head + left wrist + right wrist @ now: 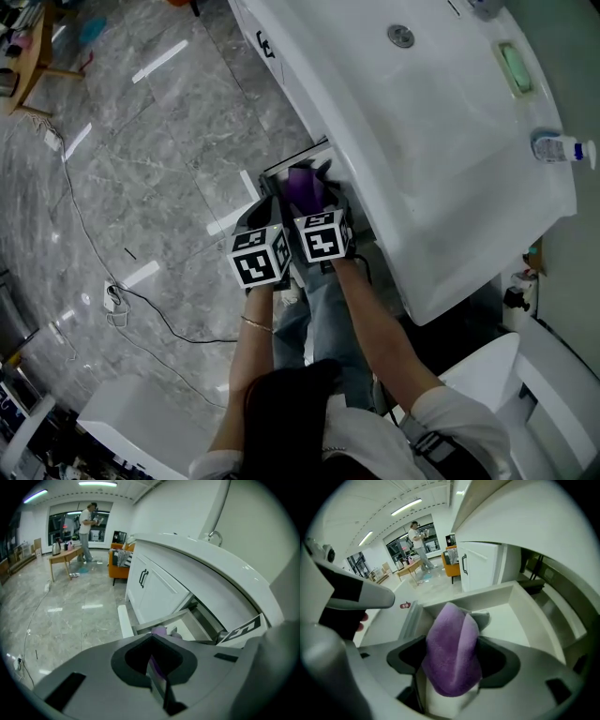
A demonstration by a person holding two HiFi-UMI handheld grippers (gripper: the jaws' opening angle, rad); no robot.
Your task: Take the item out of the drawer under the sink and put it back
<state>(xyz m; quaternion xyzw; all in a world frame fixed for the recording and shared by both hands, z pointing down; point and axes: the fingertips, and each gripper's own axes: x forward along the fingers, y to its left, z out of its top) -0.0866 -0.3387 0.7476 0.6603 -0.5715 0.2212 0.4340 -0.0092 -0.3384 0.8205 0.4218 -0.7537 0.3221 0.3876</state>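
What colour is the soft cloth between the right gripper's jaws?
Purple. The cloth shows best in the right gripper view.

No legible txt or labels in view.

Colours: purple cloth (452, 648) over white drawer (513, 620).
Cloth plain purple, no print. Sink (441, 141) above drawer: white. Floor (141, 131) beside drawer: grey marble, pale veining.
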